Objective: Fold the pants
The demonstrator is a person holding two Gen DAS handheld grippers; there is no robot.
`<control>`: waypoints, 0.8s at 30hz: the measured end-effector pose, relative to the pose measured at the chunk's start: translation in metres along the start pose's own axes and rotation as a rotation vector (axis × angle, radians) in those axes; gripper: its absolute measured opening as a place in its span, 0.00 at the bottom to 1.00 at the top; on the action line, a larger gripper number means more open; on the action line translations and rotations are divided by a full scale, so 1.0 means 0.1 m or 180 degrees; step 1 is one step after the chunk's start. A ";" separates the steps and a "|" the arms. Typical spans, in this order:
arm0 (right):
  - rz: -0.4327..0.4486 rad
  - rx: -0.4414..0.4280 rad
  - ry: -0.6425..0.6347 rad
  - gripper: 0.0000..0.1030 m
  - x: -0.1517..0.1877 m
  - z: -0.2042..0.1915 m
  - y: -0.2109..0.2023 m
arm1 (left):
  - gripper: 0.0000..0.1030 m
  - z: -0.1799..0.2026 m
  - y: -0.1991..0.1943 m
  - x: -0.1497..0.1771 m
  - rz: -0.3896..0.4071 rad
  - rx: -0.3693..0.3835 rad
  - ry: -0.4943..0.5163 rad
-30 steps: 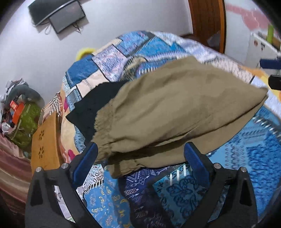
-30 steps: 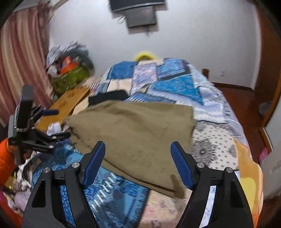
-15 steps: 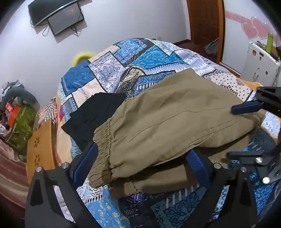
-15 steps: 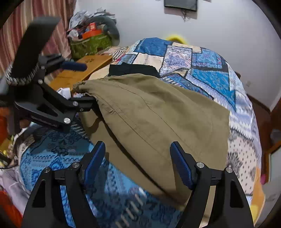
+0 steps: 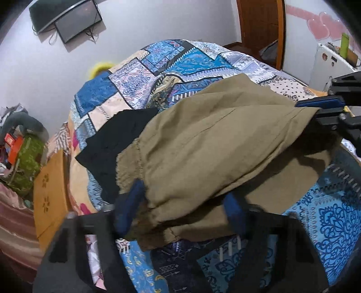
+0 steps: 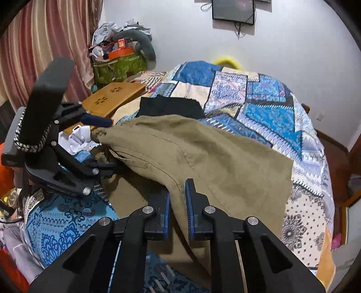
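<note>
Olive-khaki pants (image 5: pixel 214 144) lie folded over on a patchwork bedspread (image 5: pixel 185 60); they also show in the right wrist view (image 6: pixel 221 157). My right gripper (image 6: pixel 177 200) is shut on the folded edge of the pants. My left gripper (image 5: pixel 185 202) has its blue fingers around the elastic waistband corner, still apart and blurred by motion. In the right wrist view the left gripper (image 6: pixel 101 144) sits at the waistband end. In the left wrist view the right gripper (image 5: pixel 325 110) holds the far end.
A black garment (image 5: pixel 119 144) lies on the bed beyond the pants. A wooden lap table (image 6: pixel 112 99) and a green bag with clutter (image 6: pixel 119 65) stand at the bed's left side. A screen (image 6: pixel 233 10) hangs on the wall.
My right gripper has closed on the pants' folded edge. My left gripper's fingers have narrowed around the waistband. Both grippers have moved in closer to the pants.
</note>
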State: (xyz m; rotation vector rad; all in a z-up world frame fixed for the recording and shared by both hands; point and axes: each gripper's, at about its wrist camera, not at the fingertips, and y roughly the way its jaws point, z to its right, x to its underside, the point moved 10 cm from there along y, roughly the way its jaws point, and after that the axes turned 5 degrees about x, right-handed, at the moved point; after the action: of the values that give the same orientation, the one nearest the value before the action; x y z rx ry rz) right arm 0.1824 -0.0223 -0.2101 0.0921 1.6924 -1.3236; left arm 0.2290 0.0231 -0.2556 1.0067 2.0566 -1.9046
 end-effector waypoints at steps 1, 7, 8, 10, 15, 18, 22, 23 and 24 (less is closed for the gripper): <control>0.0004 -0.0012 0.0014 0.10 0.00 0.00 -0.02 | 0.41 -0.03 -0.02 0.00 0.0012 -0.0015 -0.0023; 0.0095 -0.0048 0.0083 0.09 0.02 0.01 -0.12 | 0.20 -0.05 -0.27 -0.04 0.0218 0.0087 -0.0142; 0.0104 -0.0048 0.0065 0.09 0.03 -0.01 -0.14 | 0.19 -0.04 -0.30 -0.04 0.0239 0.0099 -0.0148; 0.0108 -0.0045 0.0036 0.09 0.05 -0.02 -0.16 | 0.18 -0.03 -0.36 -0.01 0.0265 0.0113 -0.0151; 0.0018 -0.0119 0.0066 0.09 0.17 -0.06 -0.12 | 0.18 0.04 -0.32 0.12 0.0200 0.0194 -0.0175; -0.0036 -0.0152 0.0135 0.10 0.25 -0.07 -0.08 | 0.18 0.08 -0.27 0.21 0.0146 0.0264 -0.0240; -0.0135 -0.0176 0.0237 0.13 0.32 -0.08 -0.05 | 0.18 0.09 -0.26 0.32 0.0088 0.0335 -0.0307; -0.0163 -0.0179 0.0252 0.16 0.33 -0.08 -0.06 | 0.20 0.09 -0.28 0.33 0.0081 0.0352 -0.0314; -0.0190 -0.0190 0.0269 0.19 0.35 -0.08 -0.08 | 0.21 0.08 -0.30 0.35 0.0079 0.0384 -0.0326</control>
State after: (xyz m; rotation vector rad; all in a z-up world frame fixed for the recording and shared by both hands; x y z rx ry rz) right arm 0.1537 -0.0351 -0.2295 0.0639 1.8172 -1.3281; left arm 0.1826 0.0297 -0.2511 0.9338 1.8853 -2.0437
